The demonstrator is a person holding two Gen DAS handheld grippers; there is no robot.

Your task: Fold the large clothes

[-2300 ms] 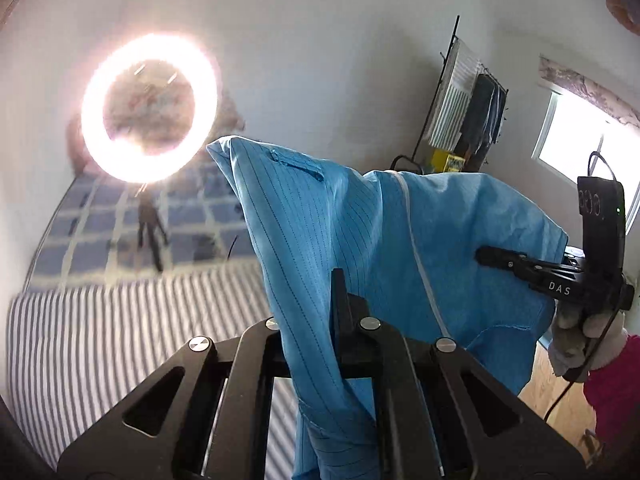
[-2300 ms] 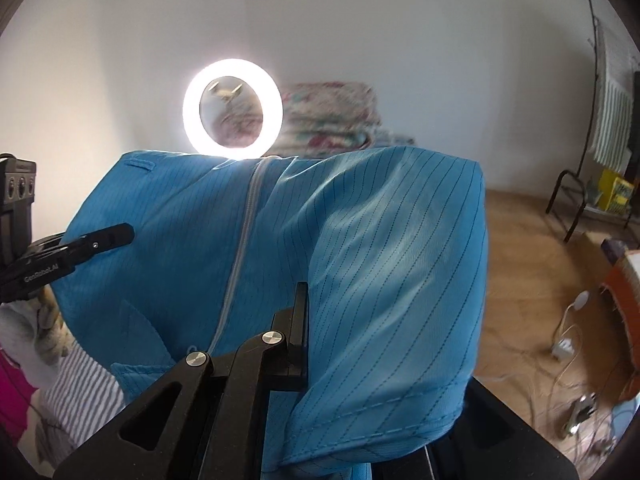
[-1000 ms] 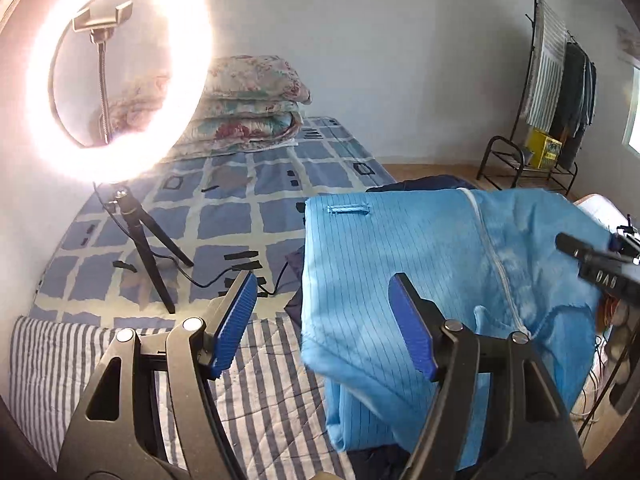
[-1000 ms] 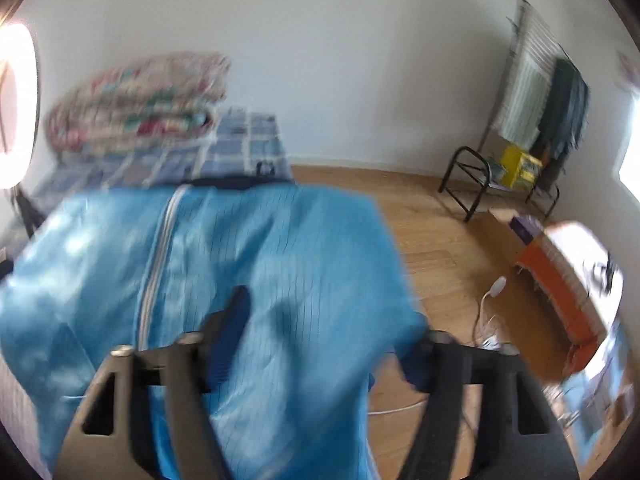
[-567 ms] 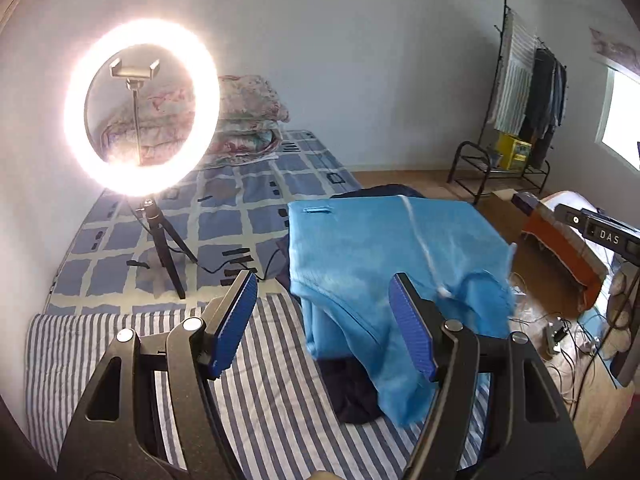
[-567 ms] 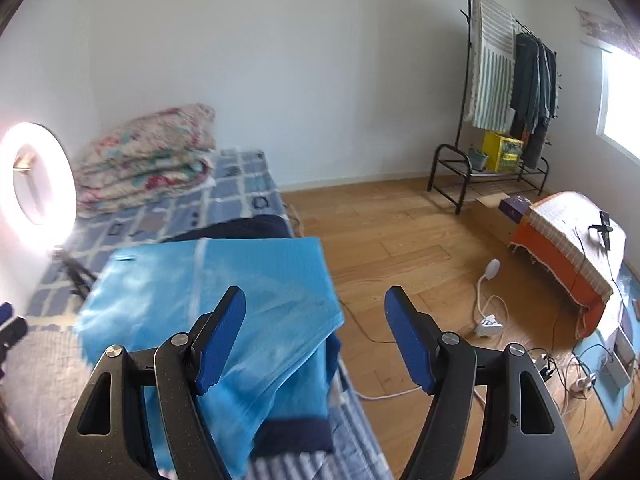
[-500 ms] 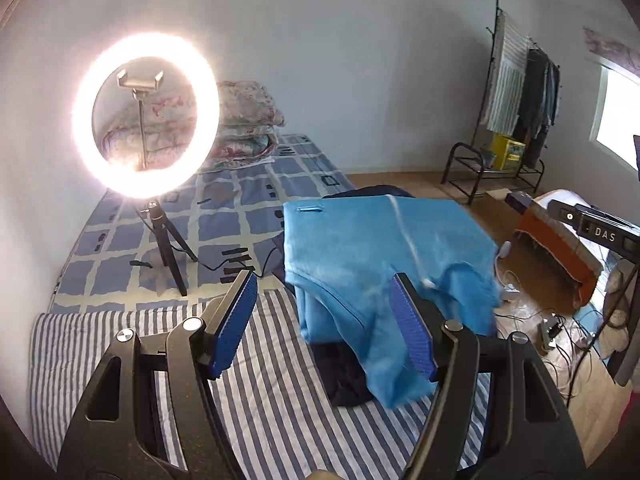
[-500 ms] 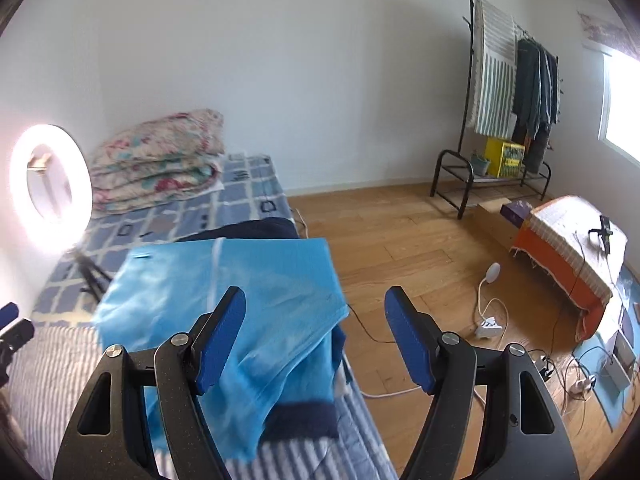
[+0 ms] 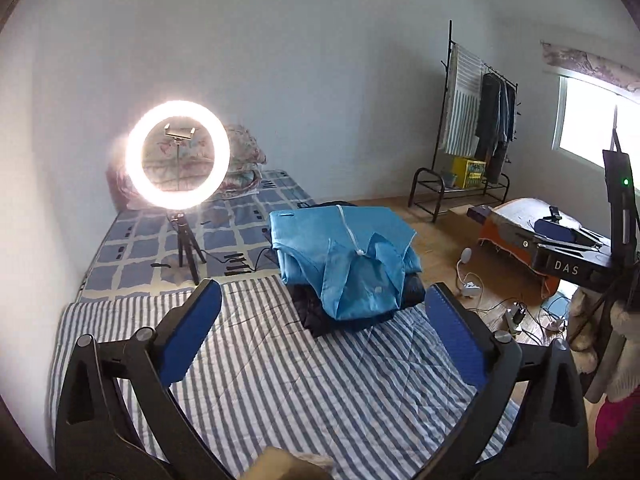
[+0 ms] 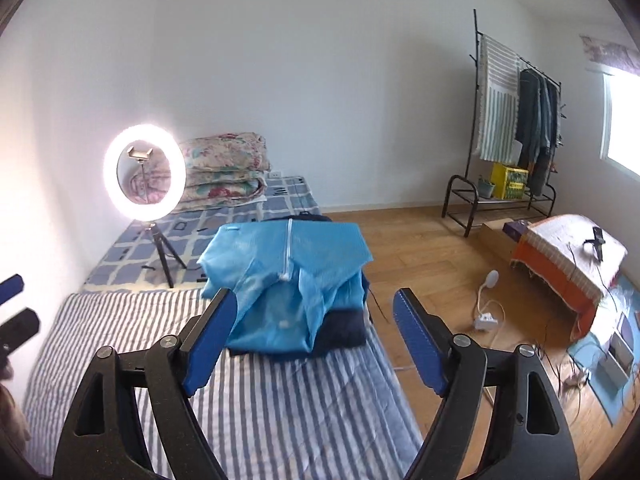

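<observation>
In the left wrist view, we find the left gripper (image 9: pixel 320 320) spread wide and empty above the striped bedcover (image 9: pixel 280 380); the blue garment (image 9: pixel 344 256) lies folded on a dark pile (image 9: pixel 320 320) ahead, near a ring light (image 9: pixel 178 160).

In the right wrist view, we find the right gripper (image 10: pixel 314 332) likewise released, clear of the garment (image 10: pixel 288 276).

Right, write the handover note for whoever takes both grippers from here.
Left gripper: open, empty, above the striped blanket.
Right gripper: open, empty, facing the pile.
Blue zip garment: folded, on top of a dark folded garment on the bed, its collar end hanging over the near edge.
Done: blue garment folded and stacked.
Left: perhaps tidy the overhanging collar; no other unfolded clothes in view.
</observation>
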